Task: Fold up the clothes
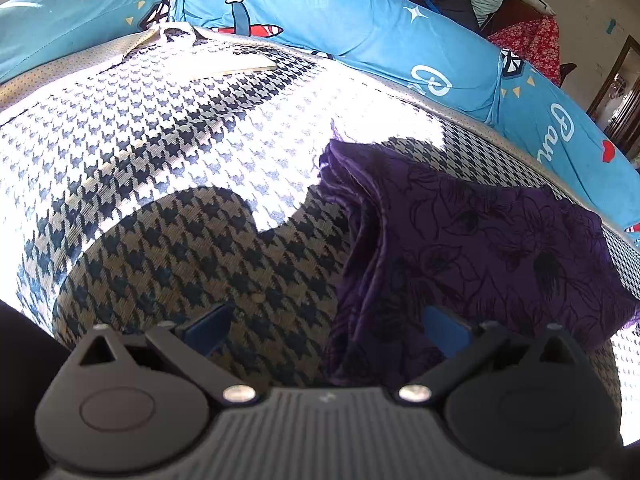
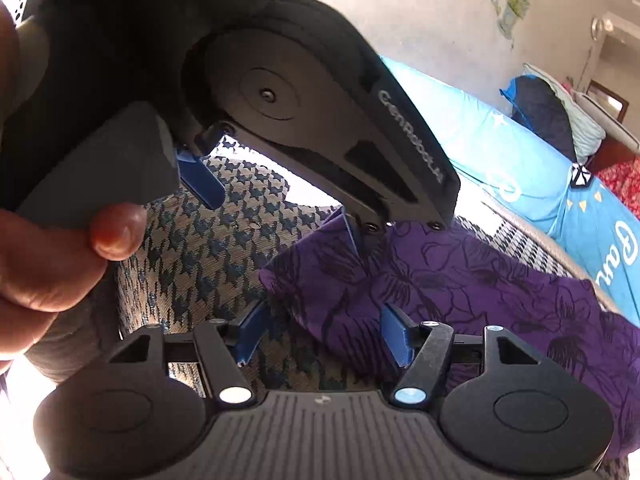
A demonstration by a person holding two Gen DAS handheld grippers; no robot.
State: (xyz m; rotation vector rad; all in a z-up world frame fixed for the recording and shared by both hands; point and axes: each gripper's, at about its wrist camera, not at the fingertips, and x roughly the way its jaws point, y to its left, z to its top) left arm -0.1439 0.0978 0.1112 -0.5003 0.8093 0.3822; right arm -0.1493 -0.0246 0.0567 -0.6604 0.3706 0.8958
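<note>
While both grippers stood spread and empty, the purple floral garment (image 1: 472,240) lay bunched on the houndstooth mattress (image 1: 180,160).
Left gripper (image 1: 326,326) hovered at its left edge, right gripper (image 2: 320,338) over its corner; only the right view showed a hand (image 2: 44,256), the left a blue bedsheet (image 1: 360,28) beyond.

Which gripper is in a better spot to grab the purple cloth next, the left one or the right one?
Probably the right gripper. Its open fingers sit either side of the purple cloth's near corner. The left gripper is open too, but only one finger lies over the cloth; the other is over the houndstooth cover.
</note>
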